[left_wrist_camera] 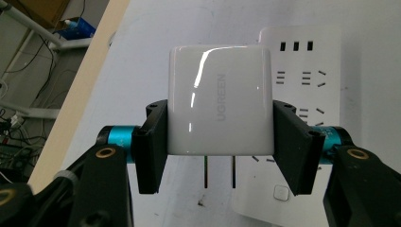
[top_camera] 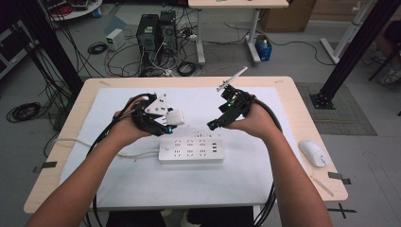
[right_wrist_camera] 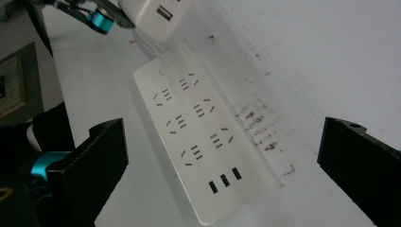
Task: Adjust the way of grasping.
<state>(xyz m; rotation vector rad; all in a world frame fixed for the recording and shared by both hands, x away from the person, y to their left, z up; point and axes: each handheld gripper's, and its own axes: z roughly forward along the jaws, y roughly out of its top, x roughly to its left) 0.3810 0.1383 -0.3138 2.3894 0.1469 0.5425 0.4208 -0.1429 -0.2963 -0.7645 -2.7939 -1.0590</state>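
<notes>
The left hand-held gripper (left_wrist_camera: 220, 142) clenches a white charger (left_wrist_camera: 220, 99) above the power strip (top_camera: 191, 150) mid-surface; its prongs (left_wrist_camera: 220, 172) are partly hidden. The right hand-held gripper (right_wrist_camera: 222, 165) stands released, fingertips cut off.

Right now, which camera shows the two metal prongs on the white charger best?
The left gripper view: the charger sits big between the left gripper jaws, both prongs poking out underneath. The high view shows a tiny white block, prongs too small. The right gripper view shows its port end.
</notes>
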